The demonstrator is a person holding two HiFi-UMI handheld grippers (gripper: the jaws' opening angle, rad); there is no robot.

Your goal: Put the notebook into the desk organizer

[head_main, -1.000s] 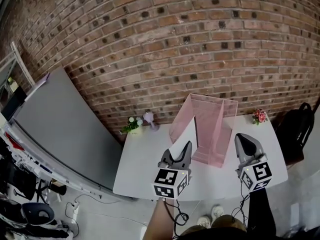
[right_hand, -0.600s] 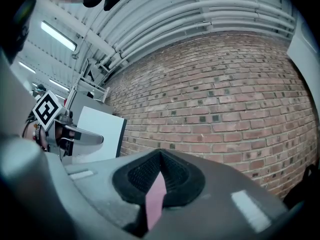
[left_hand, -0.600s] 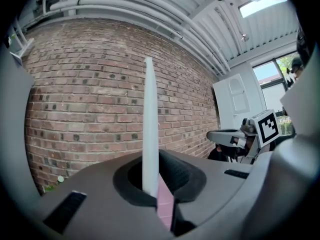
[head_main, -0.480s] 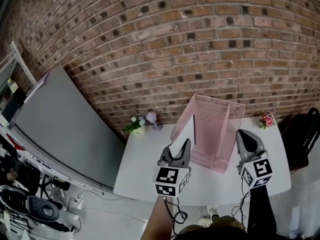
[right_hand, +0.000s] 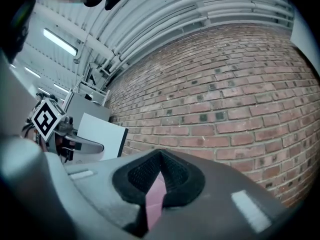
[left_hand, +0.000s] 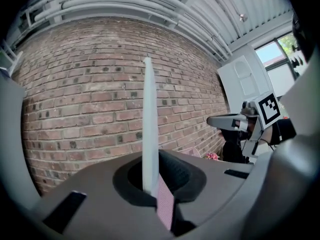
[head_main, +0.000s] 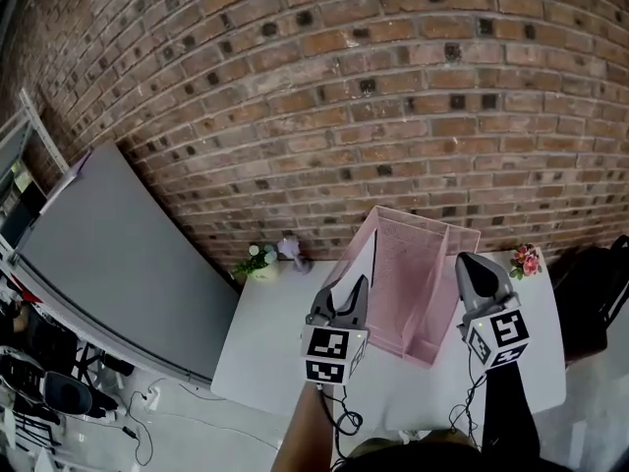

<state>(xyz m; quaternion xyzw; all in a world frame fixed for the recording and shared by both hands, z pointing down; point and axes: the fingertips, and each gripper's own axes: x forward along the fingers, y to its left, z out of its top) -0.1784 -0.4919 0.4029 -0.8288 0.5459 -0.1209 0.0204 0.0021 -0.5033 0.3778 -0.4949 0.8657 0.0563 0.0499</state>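
Note:
A pink mesh desk organizer [head_main: 408, 283] stands on the white table [head_main: 265, 337] below the brick wall. My left gripper [head_main: 356, 288] is shut on a white notebook [head_main: 360, 262] with a black spine, held upright over the organizer's left side. In the left gripper view the notebook [left_hand: 148, 129] shows edge-on, rising from between the jaws of the left gripper [left_hand: 150, 186]. My right gripper [head_main: 474, 262] hovers by the organizer's right wall, shut with nothing in it. In the right gripper view the right gripper [right_hand: 159, 168] has its pads together, and the notebook [right_hand: 100, 134] is at the left.
A small green plant [head_main: 257, 261] and a purple ornament [head_main: 292, 249] sit at the table's back left. Pink flowers [head_main: 526, 260] sit at the back right. A large grey board [head_main: 108, 254] leans left of the table. A black chair [head_main: 595, 283] stands at the right.
Both grippers have edged forward toward the organizer. The notebook stays in the left gripper and now overlaps the organizer's left wall. The right gripper is closer to its right wall.

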